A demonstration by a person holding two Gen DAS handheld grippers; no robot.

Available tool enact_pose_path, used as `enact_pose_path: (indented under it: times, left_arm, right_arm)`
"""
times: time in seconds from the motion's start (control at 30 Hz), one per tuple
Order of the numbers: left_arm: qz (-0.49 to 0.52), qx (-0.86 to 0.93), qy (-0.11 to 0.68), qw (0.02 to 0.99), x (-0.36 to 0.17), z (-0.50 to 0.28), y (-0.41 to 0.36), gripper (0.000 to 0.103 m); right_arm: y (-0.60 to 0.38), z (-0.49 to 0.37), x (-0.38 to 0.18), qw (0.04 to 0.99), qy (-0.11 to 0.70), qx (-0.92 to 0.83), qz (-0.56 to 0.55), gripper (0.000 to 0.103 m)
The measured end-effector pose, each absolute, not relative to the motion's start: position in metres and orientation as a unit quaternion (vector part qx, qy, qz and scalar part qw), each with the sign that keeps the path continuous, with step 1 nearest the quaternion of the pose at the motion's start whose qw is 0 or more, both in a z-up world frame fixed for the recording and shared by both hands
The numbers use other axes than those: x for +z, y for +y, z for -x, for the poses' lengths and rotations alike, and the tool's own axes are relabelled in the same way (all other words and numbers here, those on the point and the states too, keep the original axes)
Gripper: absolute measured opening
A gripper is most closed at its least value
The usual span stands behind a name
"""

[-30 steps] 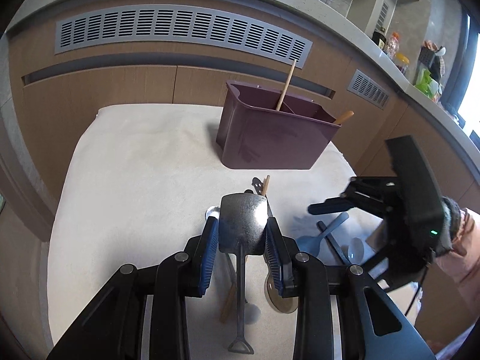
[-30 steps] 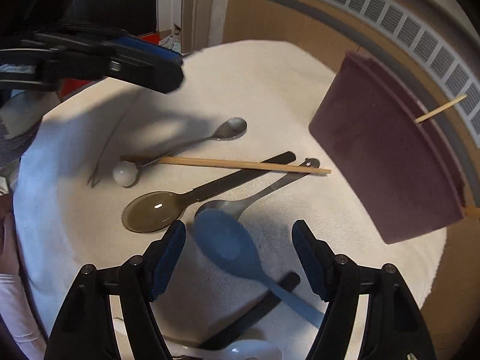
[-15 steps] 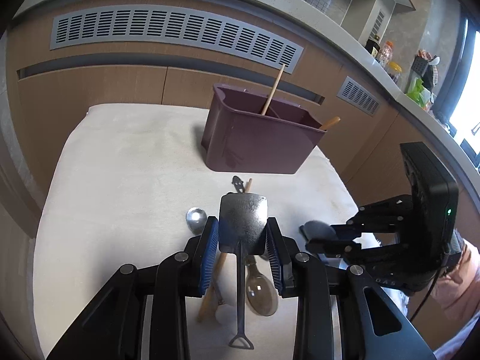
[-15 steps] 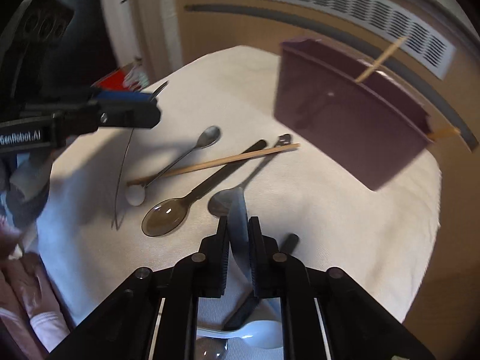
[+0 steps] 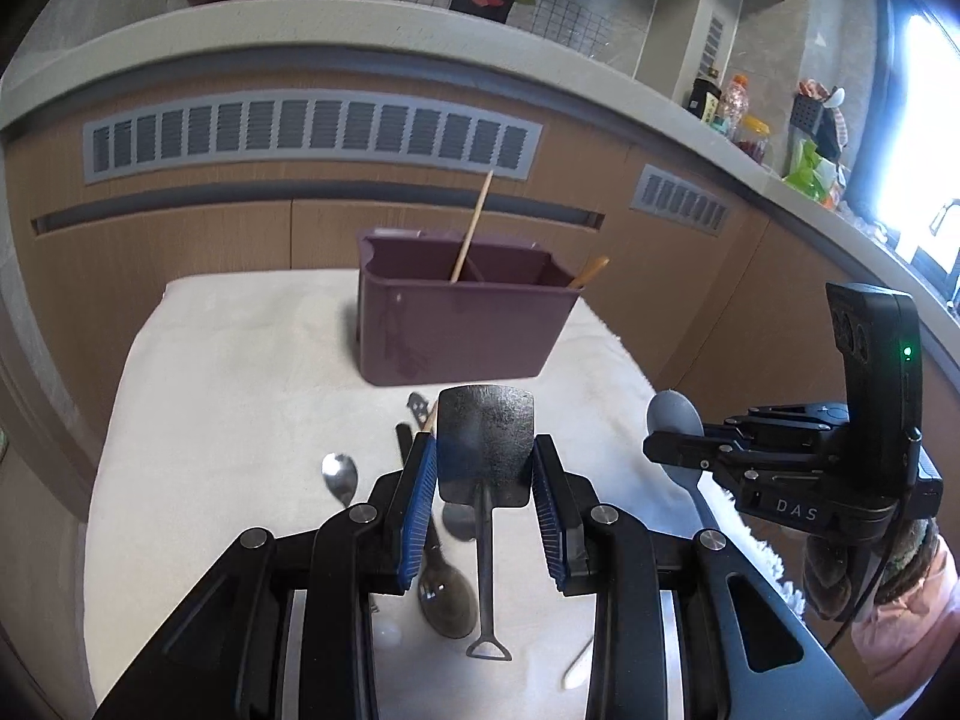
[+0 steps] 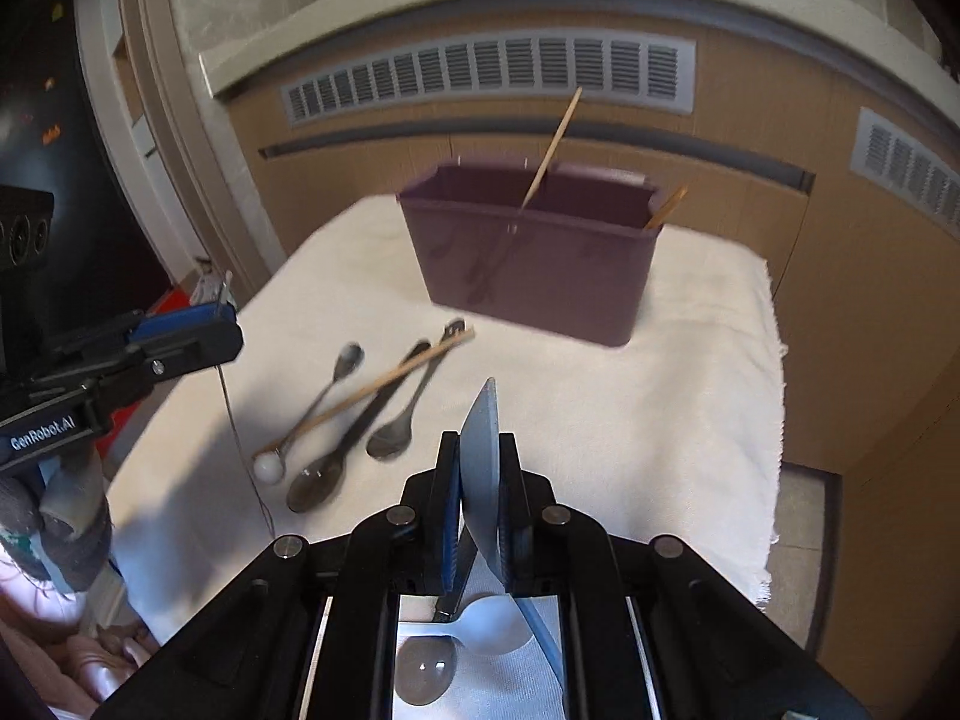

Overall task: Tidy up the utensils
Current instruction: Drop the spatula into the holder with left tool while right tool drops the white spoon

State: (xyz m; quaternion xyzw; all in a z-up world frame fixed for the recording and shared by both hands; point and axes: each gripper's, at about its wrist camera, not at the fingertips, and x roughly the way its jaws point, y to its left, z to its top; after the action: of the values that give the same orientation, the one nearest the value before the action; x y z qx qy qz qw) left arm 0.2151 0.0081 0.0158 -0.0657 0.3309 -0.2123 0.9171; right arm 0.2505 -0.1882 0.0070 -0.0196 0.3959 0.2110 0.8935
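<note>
**Item 1: shovel-shaped metal spoon**. You have it in the left hand-held gripper, whose blue pads are partly closed on the two edges of the flat blade. Long axis runs blade-forward toward the purple caddy, with the thin handle and its triangular loop trailing back under the jaws, above the desk. Likely stiff, fairly light, and slick on the pads; with the edge grip so far from the handle end, it may swing.

**Item 2: blue plastic spoon**. Your right hand-held gripper has just been closing and is now clamped tight on the bowl, which stands on edge between the pads. The bowl tip points forward and up toward the caddy; the handle slopes down and back beneath the jaws. Probably very light and slightly flexible; the curved bowl could slip or twist.

**Remaining stock:** steel spoon, chopstick and other spoons lie on the cloth in front of the caddy.
</note>
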Motion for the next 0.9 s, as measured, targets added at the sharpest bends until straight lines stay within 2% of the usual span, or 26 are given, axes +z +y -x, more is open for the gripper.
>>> enact_pose_path:
  times: [0.13,0.27,0.4,0.63,0.9]
  left_arm:
    - [0.039,-0.217,0.272,0.937,0.065,-0.210,0.000,0.033]
    - [0.005,-0.209,0.169,0.963,0.144,-0.216,-0.010,0.033]
    - [0.008,-0.202,0.116,0.972,0.195,-0.241,-0.014,0.033]
    - [0.009,-0.192,0.091,0.977,0.212,-0.291,-0.012,0.033]
    - [0.036,-0.192,0.159,0.968,0.155,-0.372,-0.006,0.033]
  right_arm:
    - [-0.202,-0.245,0.080,0.928,0.313,0.202,-0.001,0.009]
    - [-0.214,-0.253,0.162,0.955,0.219,0.199,-0.034,0.009]
    - [-0.220,-0.274,0.207,0.965,0.158,0.202,-0.061,0.010]
    - [-0.218,-0.326,0.207,0.969,0.129,0.192,-0.085,0.010]
    - [-0.201,-0.389,0.147,0.961,0.178,0.191,-0.090,0.010]
